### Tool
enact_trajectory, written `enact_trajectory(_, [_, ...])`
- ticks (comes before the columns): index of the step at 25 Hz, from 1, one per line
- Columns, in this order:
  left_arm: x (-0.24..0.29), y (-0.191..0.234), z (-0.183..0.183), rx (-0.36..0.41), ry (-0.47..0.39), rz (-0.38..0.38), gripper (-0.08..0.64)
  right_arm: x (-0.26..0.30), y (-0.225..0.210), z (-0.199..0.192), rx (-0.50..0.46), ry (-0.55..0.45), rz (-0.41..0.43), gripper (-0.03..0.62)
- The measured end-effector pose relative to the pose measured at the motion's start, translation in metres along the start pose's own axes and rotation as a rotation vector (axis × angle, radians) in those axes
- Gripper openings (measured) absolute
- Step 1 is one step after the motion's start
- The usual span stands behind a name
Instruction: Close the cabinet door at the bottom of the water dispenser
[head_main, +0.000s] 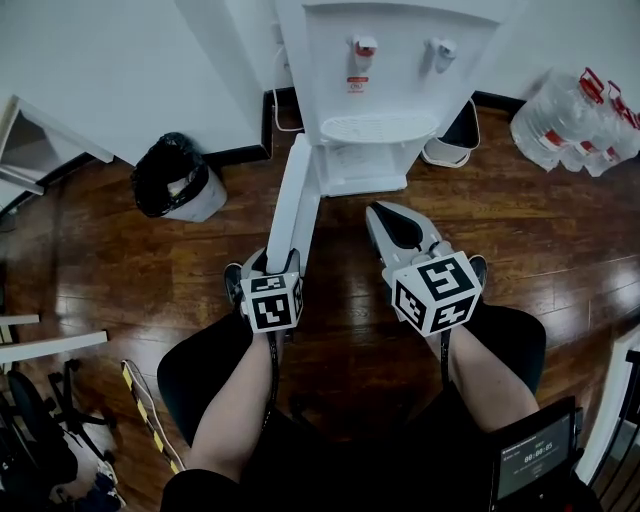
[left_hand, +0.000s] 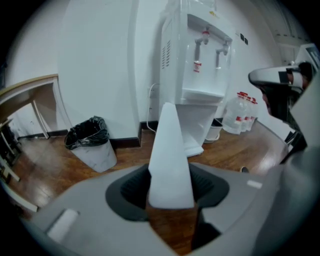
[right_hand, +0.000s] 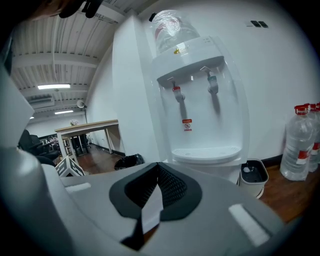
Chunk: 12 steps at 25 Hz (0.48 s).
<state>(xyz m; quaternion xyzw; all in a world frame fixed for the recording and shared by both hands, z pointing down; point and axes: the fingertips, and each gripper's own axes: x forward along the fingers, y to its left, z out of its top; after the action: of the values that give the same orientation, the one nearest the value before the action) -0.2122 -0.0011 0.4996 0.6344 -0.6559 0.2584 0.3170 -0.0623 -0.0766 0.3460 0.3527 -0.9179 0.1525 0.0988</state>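
Cabinet door — flat, smooth white panel

The tall white plastic water dispenser is showing a red tap and a grey tap — its white flat-panel cabinet door is matching it. The glossy wooden plank floor is gleaming dark reddish-brown. The left gripper and right gripper are wearing pale grey shells, black pads and black-and-white square-marker cubes.
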Motion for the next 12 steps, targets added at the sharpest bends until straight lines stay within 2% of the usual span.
enact_trajectory(3, [-0.010,-0.026,-0.005,-0.023,0.005,-0.048,0.236,-0.007,0.007,-0.001,0.011,0.007,0.002,0.005])
enact_trajectory(7, [-0.004,-0.058,-0.006,-0.027,0.027,-0.117,0.268,-0.012,-0.006,-0.017,0.042,0.038,-0.007,0.005])
enact_trajectory(9, [-0.005,-0.073,-0.010,0.004,0.048,-0.156,0.284,-0.017,-0.009,-0.027,0.047,0.062,-0.016,0.005])
enact_trajectory(12, [-0.006,-0.096,-0.016,0.112,0.066,-0.218,0.310,-0.026,-0.013,-0.043,0.048,0.100,-0.012,0.005])
